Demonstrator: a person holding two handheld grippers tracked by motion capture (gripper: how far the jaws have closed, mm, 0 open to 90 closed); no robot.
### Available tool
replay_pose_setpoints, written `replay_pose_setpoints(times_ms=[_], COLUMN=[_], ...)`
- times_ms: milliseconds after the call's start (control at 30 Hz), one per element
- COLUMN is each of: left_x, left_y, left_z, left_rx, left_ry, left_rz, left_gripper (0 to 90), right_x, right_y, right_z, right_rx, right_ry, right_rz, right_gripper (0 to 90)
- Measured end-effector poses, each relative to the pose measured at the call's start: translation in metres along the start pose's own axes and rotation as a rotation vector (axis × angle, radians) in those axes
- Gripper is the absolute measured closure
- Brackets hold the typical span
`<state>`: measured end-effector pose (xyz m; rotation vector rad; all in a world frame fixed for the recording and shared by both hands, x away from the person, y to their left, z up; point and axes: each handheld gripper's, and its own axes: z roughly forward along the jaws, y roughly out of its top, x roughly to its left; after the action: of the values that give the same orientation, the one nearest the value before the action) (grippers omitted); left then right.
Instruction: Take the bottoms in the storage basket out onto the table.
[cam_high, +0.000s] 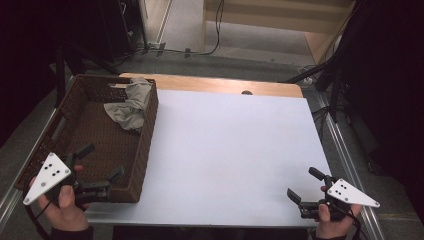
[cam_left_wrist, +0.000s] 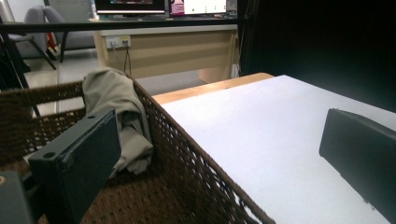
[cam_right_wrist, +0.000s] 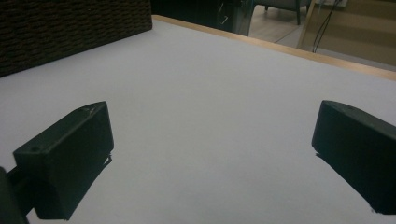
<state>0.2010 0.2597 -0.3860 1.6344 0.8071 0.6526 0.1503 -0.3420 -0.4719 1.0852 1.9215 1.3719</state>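
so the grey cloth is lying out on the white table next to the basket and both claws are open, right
Not quite: the grey cloth lies inside the basket, draped at its far corner, as the high view shows. Both the left claw and right claw are open.

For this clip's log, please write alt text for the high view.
A person holds the left gripper and the right gripper, both open and empty, at the near edge of a white table. A brown wicker basket at the left holds a crumpled grey-beige cloth.
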Motion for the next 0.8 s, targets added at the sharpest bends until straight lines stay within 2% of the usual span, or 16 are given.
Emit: replay_pose_setpoints(times_ms=[133, 167, 200, 367, 467, 567, 600, 700, 800], left_x=[0.009, 0.009, 0.016, 0.026, 0.036, 0.040, 0.044, 0.048, 0.054], left_y=[0.019, 0.019, 0.027, 0.039, 0.052, 0.057, 0.062, 0.068, 0.077], left_z=[0.004, 0.004, 0.008, 0.017, 0.030, 0.037, 0.044, 0.053, 0.061], left_rx=[0.010, 0.010, 0.018, 0.033, 0.054, 0.065, 0.069, 0.084, 0.090], left_ry=[-0.011, -0.011, -0.015, -0.033, -0.052, -0.057, -0.069, -0.076, -0.063], left_rz=[0.016, 0.016, 0.017, 0.023, 0.023, 0.031, 0.020, 0.023, 0.036], left_gripper=[0.0, 0.0, 0.0, 0.0, 0.0, 0.0, 0.0, 0.0, 0.0], right_x=[0.001, 0.002, 0.002, 0.004, 0.004, 0.004, 0.004, 0.005, 0.006], right_y=[0.000, 0.000, 0.001, 0.000, 0.000, 0.000, 0.000, 0.000, 0.000], right_z=[0.001, 0.002, 0.002, 0.004, 0.004, 0.004, 0.005, 0.005, 0.005], right_rx=[-0.001, -0.002, 0.001, 0.004, 0.004, 0.006, 0.005, 0.007, 0.009], right_ry=[0.004, 0.005, 0.006, 0.009, 0.008, 0.009, 0.010, 0.009, 0.008], right_rz=[-0.001, -0.004, 0.000, -0.004, -0.003, -0.002, -0.001, -0.002, -0.001], right_gripper=[0.0, 0.0, 0.0, 0.0, 0.0, 0.0, 0.0, 0.0, 0.0])
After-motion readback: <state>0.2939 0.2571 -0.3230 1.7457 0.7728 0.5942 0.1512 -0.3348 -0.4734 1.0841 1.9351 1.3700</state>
